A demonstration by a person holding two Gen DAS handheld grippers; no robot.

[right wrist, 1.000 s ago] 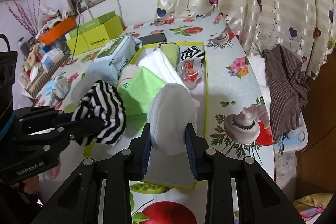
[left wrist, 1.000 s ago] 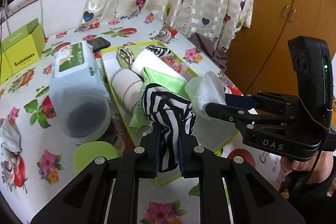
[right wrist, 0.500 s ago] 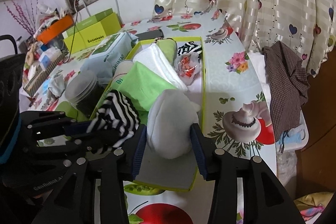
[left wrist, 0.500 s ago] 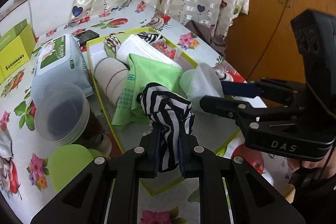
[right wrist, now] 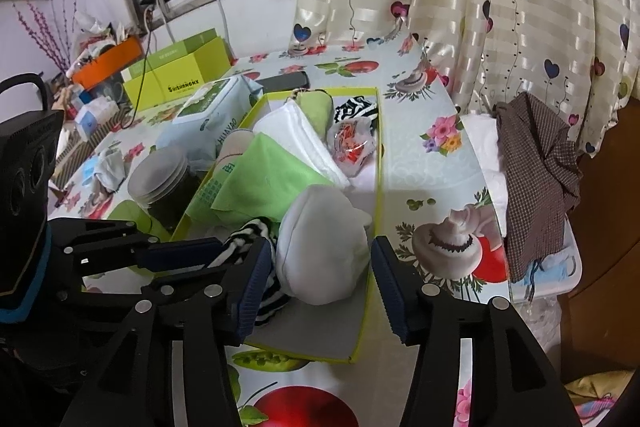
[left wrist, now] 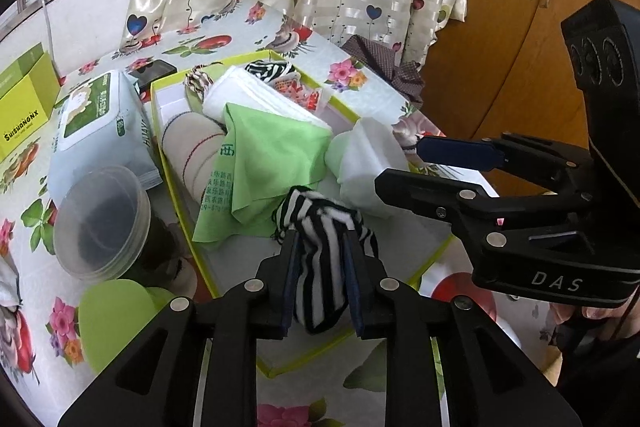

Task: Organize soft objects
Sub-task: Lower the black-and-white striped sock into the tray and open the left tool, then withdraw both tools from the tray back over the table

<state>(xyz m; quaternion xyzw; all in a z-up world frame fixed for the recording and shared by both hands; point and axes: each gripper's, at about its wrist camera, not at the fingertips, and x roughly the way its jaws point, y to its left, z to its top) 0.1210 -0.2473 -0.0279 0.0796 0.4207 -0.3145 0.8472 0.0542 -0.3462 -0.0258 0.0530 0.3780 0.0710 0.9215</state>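
Observation:
A yellow-green shallow box (left wrist: 430, 261) (right wrist: 366, 311) lies on the flowered table and holds soft items: a green cloth (left wrist: 272, 155) (right wrist: 260, 183), folded white towels (left wrist: 256, 97) (right wrist: 304, 139) and a rolled cloth (left wrist: 188, 147). My left gripper (left wrist: 320, 263) is shut on a black-and-white striped sock (left wrist: 324, 259) (right wrist: 256, 239), low over the box's near end. My right gripper (right wrist: 316, 283) is open, its pads on either side of a white rolled sock (right wrist: 324, 251) (left wrist: 368, 163) that rests in the box, not touching it.
Left of the box stand a lidded jar (left wrist: 104, 219), a wet-wipes pack (left wrist: 96, 119) (right wrist: 208, 111), a green lid (left wrist: 112, 315) and a yellow carton (right wrist: 180, 79). A phone (right wrist: 284, 81) lies behind. A checked cloth (right wrist: 536, 163) hangs off the right table edge.
My right gripper has opened and let go of the white sock, which now rests in the box. My left gripper has lowered the striped sock toward the box floor.

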